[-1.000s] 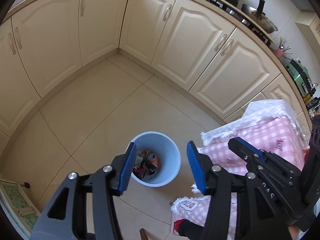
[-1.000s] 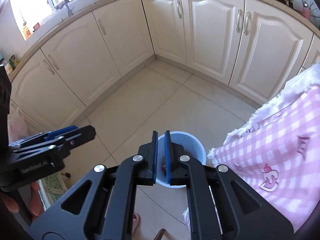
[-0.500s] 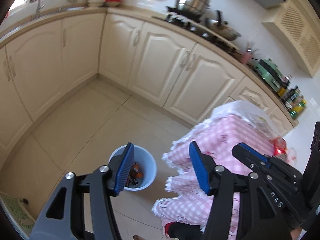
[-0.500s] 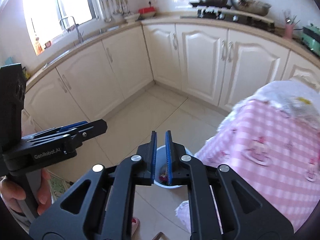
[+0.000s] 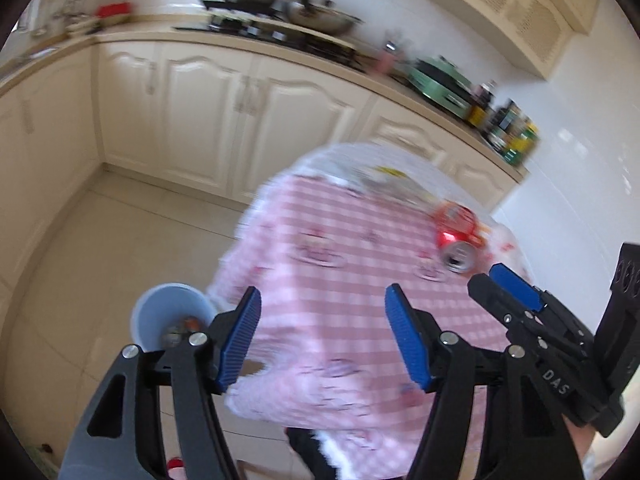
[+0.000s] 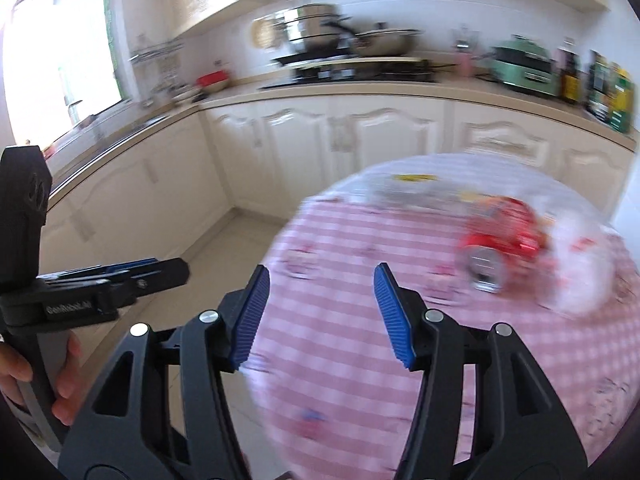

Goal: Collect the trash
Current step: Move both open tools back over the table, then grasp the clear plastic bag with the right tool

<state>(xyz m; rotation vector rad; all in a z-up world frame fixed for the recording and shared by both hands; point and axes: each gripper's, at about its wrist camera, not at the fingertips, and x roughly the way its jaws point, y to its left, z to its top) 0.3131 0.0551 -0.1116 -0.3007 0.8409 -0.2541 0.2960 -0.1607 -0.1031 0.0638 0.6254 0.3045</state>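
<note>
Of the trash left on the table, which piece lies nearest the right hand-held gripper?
The red can, on its side with its silver end toward the camera; the blurred wrappers lie farther back on the table.

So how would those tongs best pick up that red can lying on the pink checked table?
Probably across the middle of its round body, coming from above. The red can lies on its side on the tablecloth, silver end facing the camera, so its curved sides are free. The right tongs stand open and empty, nearer to it; blur hides any dents.
</note>
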